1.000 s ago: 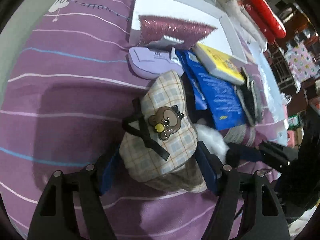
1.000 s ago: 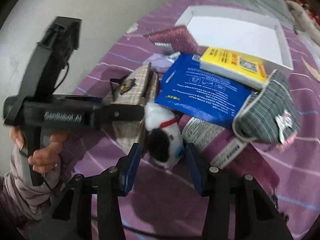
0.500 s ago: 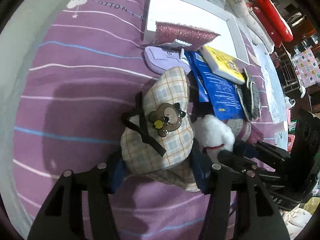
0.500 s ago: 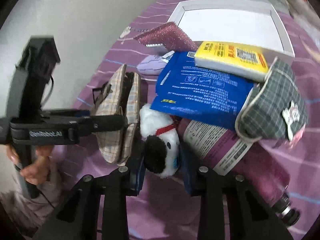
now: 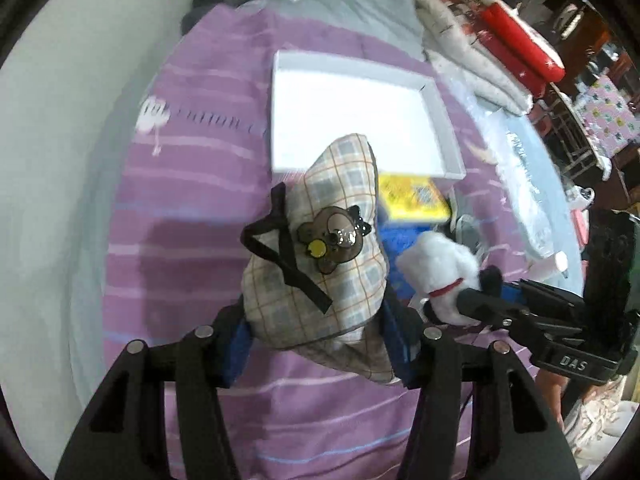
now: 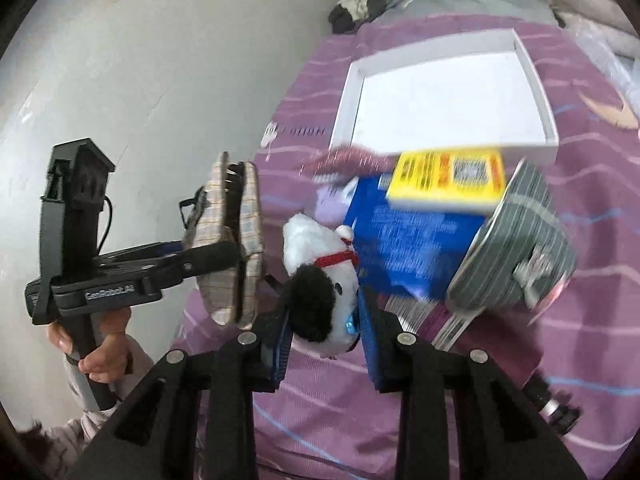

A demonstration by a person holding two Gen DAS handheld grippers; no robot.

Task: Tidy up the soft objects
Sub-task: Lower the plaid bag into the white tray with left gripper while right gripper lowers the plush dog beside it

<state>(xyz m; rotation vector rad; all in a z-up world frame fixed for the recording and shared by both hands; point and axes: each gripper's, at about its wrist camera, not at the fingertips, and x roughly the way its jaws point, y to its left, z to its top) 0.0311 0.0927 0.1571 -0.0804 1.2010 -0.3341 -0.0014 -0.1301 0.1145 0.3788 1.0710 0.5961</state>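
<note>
the left gripper [image 5: 316,340] squeezes the plaid slipper [image 5: 320,264] and the right gripper [image 6: 324,332] squeezes the toy dog [image 6: 320,280], both up off the purple bed sheet [image 5: 180,200]. the white box [image 6: 444,100] near the far edge has nothing in it. the striped slipper [image 6: 516,244] waits on the pile.

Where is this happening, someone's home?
Most likely a bedroom at home. The work goes on over a bed with a purple striped sheet, grey bedding bunched at its far end beside a plain wall, and crowded household furniture beyond.
</note>
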